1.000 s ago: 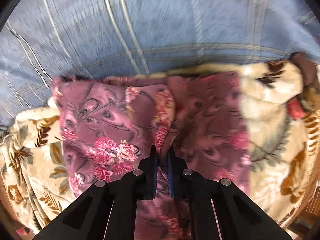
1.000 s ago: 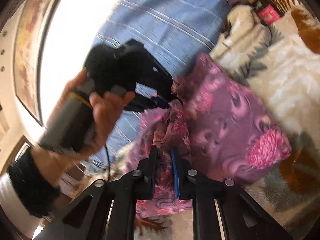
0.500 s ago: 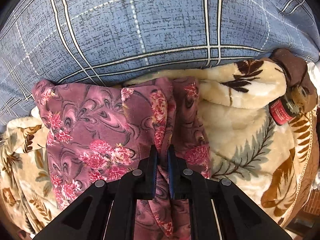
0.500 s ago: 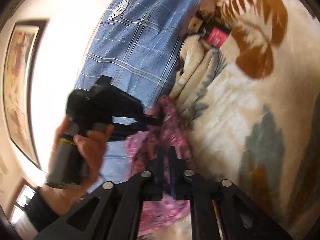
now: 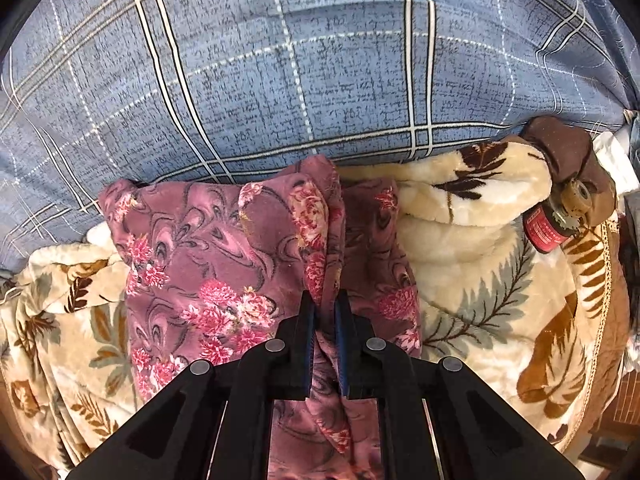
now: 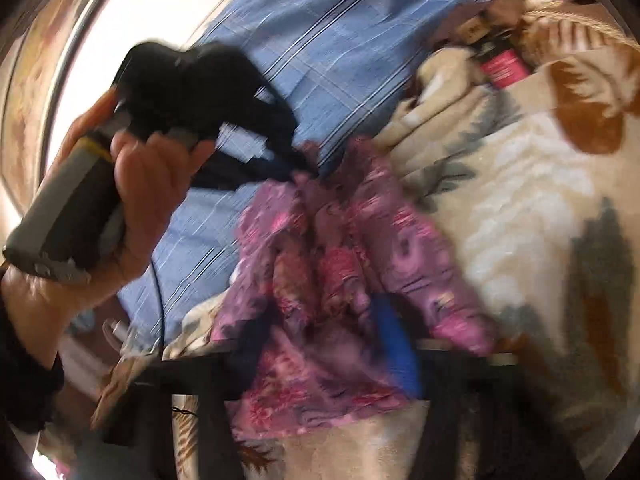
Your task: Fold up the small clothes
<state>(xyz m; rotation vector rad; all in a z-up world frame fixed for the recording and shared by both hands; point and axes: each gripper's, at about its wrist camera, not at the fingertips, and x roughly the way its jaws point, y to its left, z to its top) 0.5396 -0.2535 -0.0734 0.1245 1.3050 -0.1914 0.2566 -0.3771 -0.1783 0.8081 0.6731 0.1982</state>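
garment (image 5: 208,264): pink-mauve floral, bunched, long axis running from left gripper (image 5: 325,312) toward blue plaid bedding (image 5: 320,80) | lies on cream leaf-print blanket (image 5: 480,280) | left gripper clenched on garment fold | right gripper (image 6: 320,336) blurred, fingers parted, cloth between

You have a cream plush blanket (image 5: 472,280) with brown and grey-green leaf prints spread as the work surface. Behind it rises a blue plaid quilt (image 5: 320,72) crossed by white and dark lines, touching the blanket's far edge. At the blanket's far right corner lies a small red cylinder (image 5: 545,229) beside a brown fabric piece (image 5: 568,148). Left of the quilt, in your right wrist view, a bright window (image 6: 160,12) glares white, with a framed picture (image 6: 36,80) further left.
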